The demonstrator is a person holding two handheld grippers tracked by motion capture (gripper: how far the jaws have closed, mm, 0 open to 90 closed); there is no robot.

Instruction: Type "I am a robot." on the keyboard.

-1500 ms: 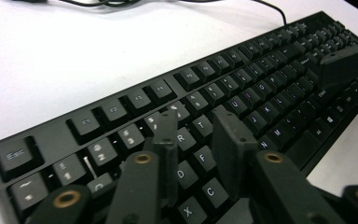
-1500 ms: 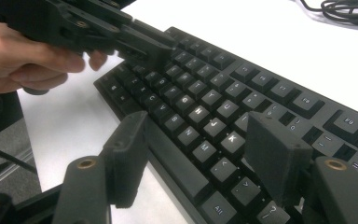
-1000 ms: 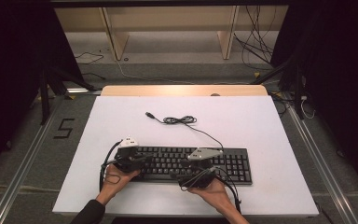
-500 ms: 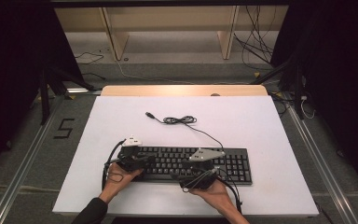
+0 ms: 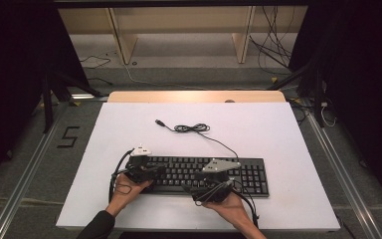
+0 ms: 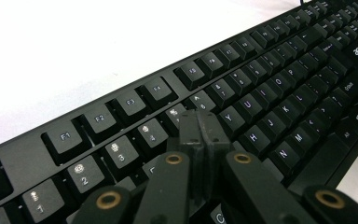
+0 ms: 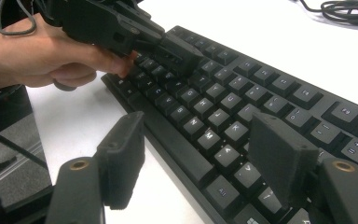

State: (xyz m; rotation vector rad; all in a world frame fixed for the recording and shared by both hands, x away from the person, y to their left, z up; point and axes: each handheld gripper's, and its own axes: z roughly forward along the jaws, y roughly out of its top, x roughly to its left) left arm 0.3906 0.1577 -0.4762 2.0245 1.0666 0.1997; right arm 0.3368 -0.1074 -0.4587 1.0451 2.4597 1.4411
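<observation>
My left tool (image 6: 200,133) was clenched with nothing between its jaws, tips pressed on the number-row keys at the left part of the black keyboard (image 5: 204,174). My right tool (image 7: 200,158) hung released, jaws wide apart over the keyboard's near edge, grasping nothing. The keyboard lay flat near the front of the white worktop (image 5: 278,129), its cable (image 5: 191,128) coiled on the far side.

Black keyboard (image 5: 199,174) on white table (image 5: 278,129); left tool (image 5: 151,172), right tool (image 5: 199,190) over keys
</observation>
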